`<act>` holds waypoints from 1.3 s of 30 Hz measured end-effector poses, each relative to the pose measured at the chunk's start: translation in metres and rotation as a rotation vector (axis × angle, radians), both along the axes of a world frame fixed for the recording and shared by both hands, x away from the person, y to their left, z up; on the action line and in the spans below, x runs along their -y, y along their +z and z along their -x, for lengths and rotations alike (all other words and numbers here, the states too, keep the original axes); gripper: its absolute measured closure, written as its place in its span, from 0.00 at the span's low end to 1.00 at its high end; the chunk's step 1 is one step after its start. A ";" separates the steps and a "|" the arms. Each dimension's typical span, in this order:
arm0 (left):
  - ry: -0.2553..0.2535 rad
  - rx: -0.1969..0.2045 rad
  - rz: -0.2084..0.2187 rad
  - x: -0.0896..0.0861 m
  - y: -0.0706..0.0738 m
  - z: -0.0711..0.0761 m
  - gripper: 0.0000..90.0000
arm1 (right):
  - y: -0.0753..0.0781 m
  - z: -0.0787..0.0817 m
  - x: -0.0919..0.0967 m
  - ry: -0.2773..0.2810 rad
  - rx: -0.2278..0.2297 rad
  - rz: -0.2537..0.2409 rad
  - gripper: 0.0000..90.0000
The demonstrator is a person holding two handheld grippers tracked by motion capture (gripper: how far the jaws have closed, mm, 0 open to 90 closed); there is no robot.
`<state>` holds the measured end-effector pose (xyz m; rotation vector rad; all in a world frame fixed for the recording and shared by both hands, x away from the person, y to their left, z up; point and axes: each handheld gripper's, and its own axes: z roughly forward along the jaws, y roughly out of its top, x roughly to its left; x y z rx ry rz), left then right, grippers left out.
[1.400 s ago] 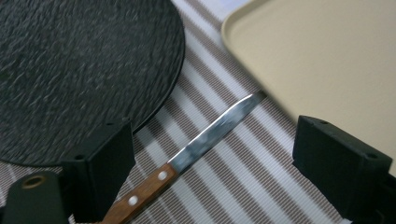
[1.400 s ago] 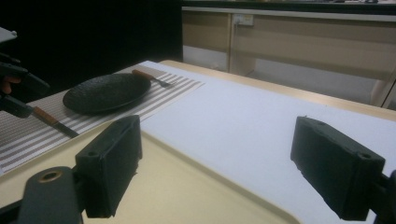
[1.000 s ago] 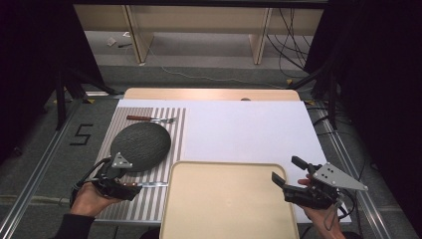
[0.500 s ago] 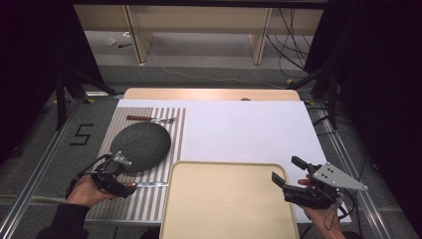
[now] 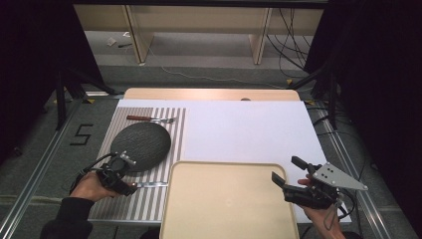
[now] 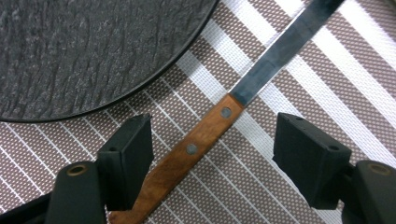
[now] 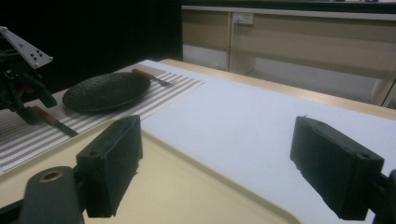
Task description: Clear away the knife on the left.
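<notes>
Left hand-held gripper [image 5: 130,187] low, jaws just closing, still apart; right hand-held gripper [image 5: 282,175] wide open.

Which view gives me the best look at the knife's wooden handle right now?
The left gripper view: the knife lies between the open jaws, handle rivets clear. The high view shows it small beside the left gripper; the right gripper view shows it far off, dim.

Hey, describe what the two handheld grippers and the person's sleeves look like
Both grippers are black with blocky rectangular jaw pads. The left gripper has a small grey plate on top and a black cable looping from it. The right gripper carries a larger grey three-cornered plate dotted with holes, and a thin cable hangs below. A dark sleeve covers the left forearm.
</notes>
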<state>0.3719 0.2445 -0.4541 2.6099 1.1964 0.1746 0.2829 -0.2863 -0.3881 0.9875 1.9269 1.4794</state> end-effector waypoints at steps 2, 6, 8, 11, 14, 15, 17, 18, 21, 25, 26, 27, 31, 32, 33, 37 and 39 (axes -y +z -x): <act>0.006 -0.005 0.000 0.000 -0.001 -0.001 0.35 | 0.000 0.000 0.000 0.000 0.000 0.000 0.20; -0.003 -0.019 0.000 0.001 -0.003 -0.004 0.40 | 0.000 0.000 0.000 0.000 -0.001 0.001 0.20; -0.006 -0.027 -0.009 0.001 -0.005 -0.005 0.41 | 0.000 0.000 0.000 0.000 -0.001 0.002 0.20; -0.013 -0.039 -0.020 0.001 -0.007 -0.006 0.47 | 0.000 0.000 0.000 0.001 -0.001 0.002 0.20; -0.021 -0.049 -0.026 0.002 -0.009 -0.006 0.49 | 0.000 0.000 0.000 0.001 -0.001 0.002 0.20; -0.019 -0.053 -0.026 0.002 -0.009 -0.006 0.49 | 0.000 0.000 0.000 0.001 -0.001 0.002 0.20; -0.019 -0.056 -0.024 0.001 -0.008 -0.006 0.52 | 0.000 0.000 0.000 0.001 -0.001 0.002 0.20; -0.019 -0.057 -0.026 0.001 -0.008 -0.005 0.53 | 0.000 0.000 0.000 0.001 -0.001 0.003 0.20; -0.022 -0.063 -0.032 0.002 -0.008 -0.004 0.58 | 0.000 0.000 0.000 0.001 -0.003 0.003 0.20; -0.033 -0.075 -0.042 0.003 -0.007 -0.003 0.63 | 0.000 0.000 0.000 0.000 -0.004 0.004 0.20; -0.035 -0.074 -0.045 0.003 -0.006 -0.002 0.64 | 0.000 0.000 0.000 0.000 -0.004 0.003 0.20; -0.036 -0.076 -0.047 0.003 -0.006 -0.002 0.67 | 0.000 0.000 0.000 0.000 -0.004 0.004 0.20; -0.053 -0.082 -0.057 0.004 -0.006 -0.001 0.71 | 0.000 0.000 0.000 0.000 -0.004 0.004 0.20; -0.061 -0.084 -0.060 0.005 -0.006 -0.001 0.74 | 0.000 0.000 0.000 0.001 -0.004 0.004 0.20; -0.064 -0.084 -0.061 0.005 -0.006 -0.001 0.74 | 0.000 0.000 0.000 0.001 -0.004 0.004 0.20; -0.090 -0.086 -0.070 0.008 -0.005 0.001 0.81 | 0.000 -0.001 0.000 0.001 -0.005 0.004 0.20; -0.094 -0.089 -0.071 0.009 -0.005 0.001 0.81 | 0.000 -0.001 0.000 0.001 -0.005 0.004 0.20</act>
